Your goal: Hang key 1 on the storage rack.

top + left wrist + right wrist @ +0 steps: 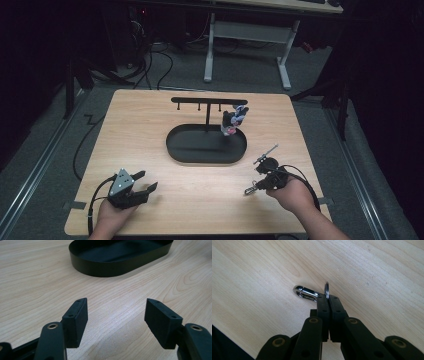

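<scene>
My right gripper [328, 298] is shut on a thin silver key ring [327, 288], which stands on edge between the pads. A shiny metal snap clasp [305, 293] hangs off the ring and lies on the wooden table. In the high view the right gripper [256, 186] is at the table's front right, with the clasp [249, 190] at its tip. My left gripper [147, 180] rests at the front left. Its jaws [116, 307] stand wide open over bare wood with nothing between them.
A black oval tray [172, 145] sits mid-table, with its wall [110, 265] ahead of the left gripper. From it rises a black T-shaped rack [209, 101] with hooks. A small multicoloured charm [232, 121] hangs from the rack's right end. A thin metal piece [266, 154] lies just beyond the right hand.
</scene>
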